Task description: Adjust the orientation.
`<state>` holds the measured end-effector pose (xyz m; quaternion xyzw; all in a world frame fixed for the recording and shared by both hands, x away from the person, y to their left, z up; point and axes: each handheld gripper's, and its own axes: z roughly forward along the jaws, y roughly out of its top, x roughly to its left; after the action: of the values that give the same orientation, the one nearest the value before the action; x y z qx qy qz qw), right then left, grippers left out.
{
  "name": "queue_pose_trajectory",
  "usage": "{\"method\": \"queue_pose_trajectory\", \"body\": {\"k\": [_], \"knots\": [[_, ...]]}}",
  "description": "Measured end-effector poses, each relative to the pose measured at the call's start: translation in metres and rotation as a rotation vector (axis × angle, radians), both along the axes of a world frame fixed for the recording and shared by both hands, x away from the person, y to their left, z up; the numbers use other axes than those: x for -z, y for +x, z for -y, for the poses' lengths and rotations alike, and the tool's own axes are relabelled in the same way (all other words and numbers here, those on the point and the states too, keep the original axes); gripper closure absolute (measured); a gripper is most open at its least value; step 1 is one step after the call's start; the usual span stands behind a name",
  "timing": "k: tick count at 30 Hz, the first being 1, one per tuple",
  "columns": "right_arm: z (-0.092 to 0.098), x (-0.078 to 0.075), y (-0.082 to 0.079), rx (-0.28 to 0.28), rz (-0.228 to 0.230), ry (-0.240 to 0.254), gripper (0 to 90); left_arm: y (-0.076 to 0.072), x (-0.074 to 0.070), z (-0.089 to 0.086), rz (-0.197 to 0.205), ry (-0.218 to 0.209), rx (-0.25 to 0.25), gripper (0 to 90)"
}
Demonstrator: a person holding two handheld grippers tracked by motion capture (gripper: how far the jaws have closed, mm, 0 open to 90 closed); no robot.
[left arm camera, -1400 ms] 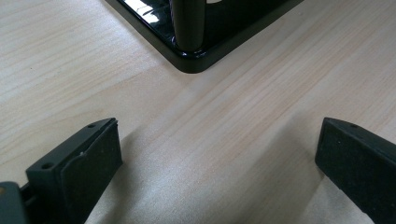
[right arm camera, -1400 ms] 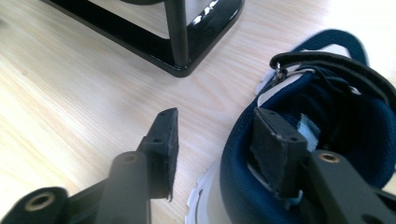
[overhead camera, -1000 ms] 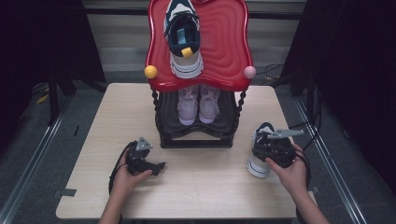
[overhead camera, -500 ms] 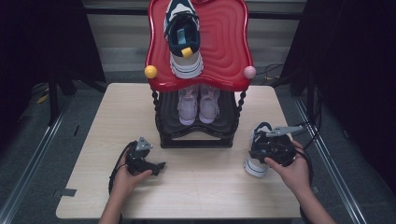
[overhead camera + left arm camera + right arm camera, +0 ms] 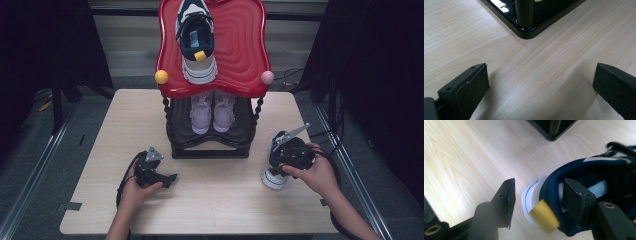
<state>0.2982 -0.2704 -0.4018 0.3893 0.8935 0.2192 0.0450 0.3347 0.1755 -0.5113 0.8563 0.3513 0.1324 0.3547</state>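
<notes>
Right gripper [image 5: 537,200], jaws just opened and loosely straddling the heel of the navy-and-white sneaker with yellow pull tab [image 5: 584,195], lower right of the pale wooden table [image 5: 100,150]. Left gripper [image 5: 541,95] open, empty. Risk: closing now could pinch only the collar, tipping the sneaker.

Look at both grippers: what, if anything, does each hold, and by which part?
Nothing is held. The right gripper has just opened; its jaws straddle the navy sneaker heel collar without pressing. The left gripper is open over bare table.
</notes>
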Motion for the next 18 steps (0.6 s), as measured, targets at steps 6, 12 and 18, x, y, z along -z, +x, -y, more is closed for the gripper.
{"method": "queue_pose_trajectory", "body": {"k": [6, 12, 18], "knots": [[-0.003, -0.001, 0.006, -0.021, -0.04, -0.049, 46.2, 0.0, 0.0, 0.0, 0.0, 0.002, 0.0, 0.0], [-0.003, 0.0, 0.01, -0.053, -0.083, -0.076, 47.1, 0.0, 0.0, 0.0, 0.0, 0.002, -0.001, 0.0], [-0.004, 0.003, 0.012, -0.069, -0.108, -0.087, 47.5, 0.0, 0.0, 0.0, 0.0, 0.0, 0.0, 0.0]]}}
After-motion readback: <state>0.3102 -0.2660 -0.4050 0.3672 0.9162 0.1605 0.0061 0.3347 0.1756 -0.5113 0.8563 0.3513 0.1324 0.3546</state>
